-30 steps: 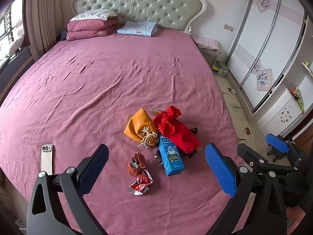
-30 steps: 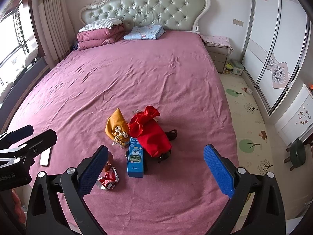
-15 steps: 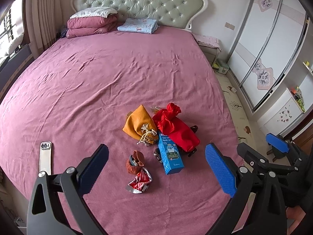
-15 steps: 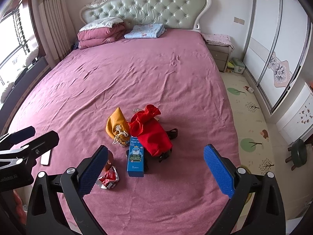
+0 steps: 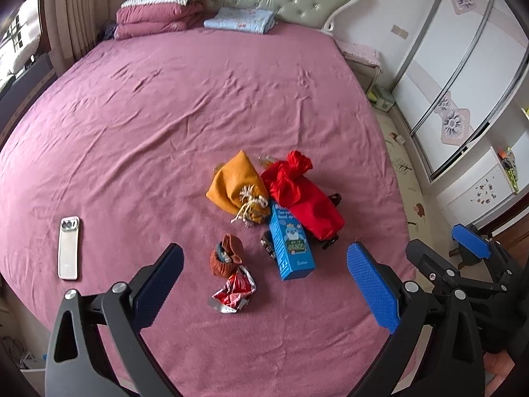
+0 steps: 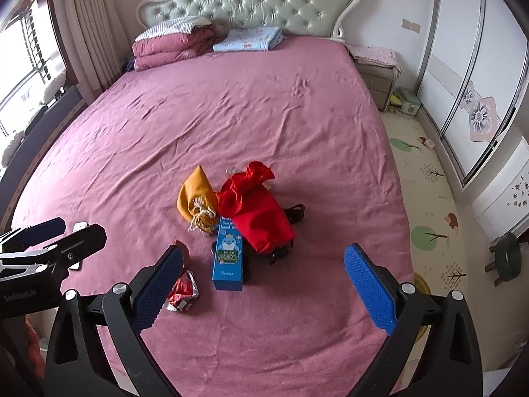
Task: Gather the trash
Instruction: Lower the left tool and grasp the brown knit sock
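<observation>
A small heap of things lies near the foot of the bed (image 5: 165, 106), on its pink cover. A crumpled red-and-silver wrapper (image 5: 234, 292) lies nearest the cameras, touching a rust-brown pouch (image 5: 226, 258) just behind it. To the right, a blue carton (image 5: 291, 246) lies flat, its far end tucked against an orange drawstring bag (image 5: 236, 188) and a red cloth bag (image 5: 304, 198); something black pokes out beneath the red bag.

The left tool (image 5: 264, 281) hangs above the wrapper, jaws spread wide and empty. The right tool (image 6: 263, 279) is likewise released, over the carton (image 6: 228, 254).

The left view alone shows a phone (image 5: 68, 248) lying well apart to the left; in the right view the left tool's arm mostly hides it. The right finger (image 6: 155, 289) partly covers the wrapper (image 6: 182, 291) and pouch.
</observation>
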Demonstrator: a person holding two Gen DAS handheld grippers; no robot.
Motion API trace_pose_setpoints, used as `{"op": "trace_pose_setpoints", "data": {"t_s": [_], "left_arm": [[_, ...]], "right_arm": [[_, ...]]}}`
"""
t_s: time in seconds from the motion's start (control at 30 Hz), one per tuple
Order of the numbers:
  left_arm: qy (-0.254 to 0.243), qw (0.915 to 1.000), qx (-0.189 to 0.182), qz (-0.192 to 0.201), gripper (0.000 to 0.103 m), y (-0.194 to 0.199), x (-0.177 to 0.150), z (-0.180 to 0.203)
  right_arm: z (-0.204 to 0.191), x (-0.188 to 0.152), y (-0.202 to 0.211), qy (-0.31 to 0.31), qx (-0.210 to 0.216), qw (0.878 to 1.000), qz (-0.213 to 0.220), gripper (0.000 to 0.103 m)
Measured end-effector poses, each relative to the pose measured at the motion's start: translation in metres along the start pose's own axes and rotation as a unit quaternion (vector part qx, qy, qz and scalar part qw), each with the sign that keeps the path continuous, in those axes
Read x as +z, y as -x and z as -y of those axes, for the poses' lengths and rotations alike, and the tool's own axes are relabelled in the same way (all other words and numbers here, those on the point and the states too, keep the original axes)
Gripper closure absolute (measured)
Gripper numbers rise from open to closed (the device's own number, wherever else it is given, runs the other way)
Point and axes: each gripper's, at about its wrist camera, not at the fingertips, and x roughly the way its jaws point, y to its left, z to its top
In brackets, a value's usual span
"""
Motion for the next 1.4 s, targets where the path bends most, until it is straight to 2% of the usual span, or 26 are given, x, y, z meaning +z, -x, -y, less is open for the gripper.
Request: {"op": "trace_pose_setpoints", "data": {"t_s": [0.17,0.33,0.57,0.77,1.07,1.13,1.2,1.33,1.4], "left_arm": [[0.043,0.9980,-0.019,-0.043,0.004,-0.033,-0.008,-0.017],[0.078,0.9933,-0.001,-0.086,0.004,-0.073,-0.018,-0.035],[0.073,0.9885,0.042,-0.126,0.004,-0.129,-0.026,-0.049],[0.084,0.9824,0.049,-0.159,0.004,-0.181,-0.031,-0.063],[0.075,0.9766,0.046,-0.196,0.006,-0.232,-0.036,-0.073],[0.074,0.9747,0.046,-0.206,0.011,-0.242,-0.035,-0.075],[0.065,0.9730,0.047,-0.216,0.030,-0.251,-0.034,-0.076],[0.050,0.9717,0.027,-0.229,0.049,-0.260,-0.032,-0.072],[0.031,0.9720,0.014,-0.233,0.061,-0.260,-0.031,-0.067]], "right_arm": [[0.006,-0.004,-0.022,0.004,0.005,1.000,-0.021,0.009],[0.008,-0.008,-0.049,0.016,0.017,0.999,-0.039,0.009],[0.005,-0.012,-0.088,0.033,0.037,0.997,-0.064,0.009],[0.000,-0.015,-0.113,0.045,0.050,0.995,-0.078,0.009],[-0.012,-0.025,-0.136,0.044,0.060,0.993,-0.094,0.009],[-0.014,-0.028,-0.138,0.043,0.062,0.992,-0.098,0.009],[-0.018,-0.032,-0.140,0.041,0.064,0.992,-0.102,0.009],[-0.028,-0.041,-0.143,0.035,0.072,0.990,-0.114,0.010],[-0.035,-0.046,-0.144,0.035,0.077,0.989,-0.118,0.010]]}}
